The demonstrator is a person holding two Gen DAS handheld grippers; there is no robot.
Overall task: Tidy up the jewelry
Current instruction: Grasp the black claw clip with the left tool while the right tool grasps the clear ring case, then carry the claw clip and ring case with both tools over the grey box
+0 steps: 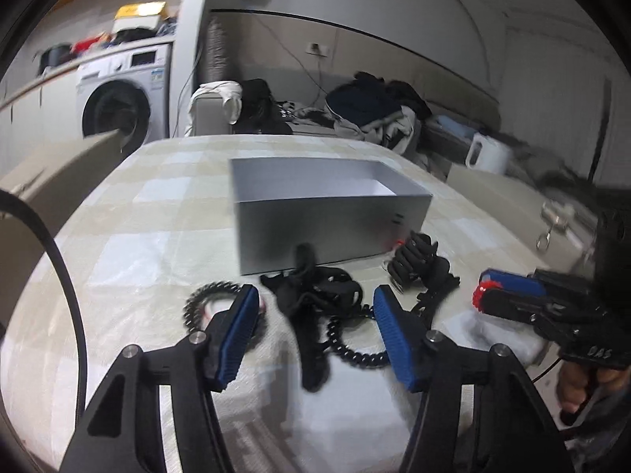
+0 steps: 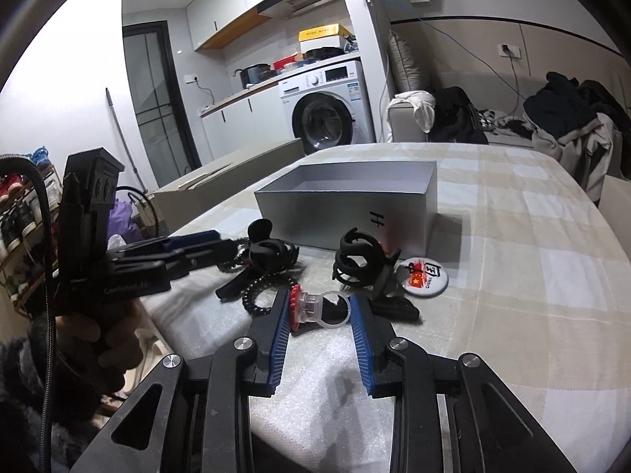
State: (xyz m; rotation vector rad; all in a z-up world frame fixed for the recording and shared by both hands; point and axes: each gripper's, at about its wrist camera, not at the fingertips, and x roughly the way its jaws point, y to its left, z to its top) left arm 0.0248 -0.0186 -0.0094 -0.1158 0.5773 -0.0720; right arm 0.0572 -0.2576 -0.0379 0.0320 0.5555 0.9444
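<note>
The clear plastic ring (image 2: 315, 307) lies in front of the box (image 2: 347, 205), between the spread right tool (image 2: 319, 315). It looks light, stiff and slippery; grip its band. The left tool (image 1: 315, 315) is spread over black hair clips (image 1: 311, 295).

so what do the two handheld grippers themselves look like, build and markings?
Both match: black frames with triangular cutouts, silver pivot bolts, and ribbed blue pads on the fingers. The left gripper trails a black cable and carries white lettering on its pistol-style handle, too blurred to read reliably. The right gripper has white lettering on its side too, unreadable.
</note>
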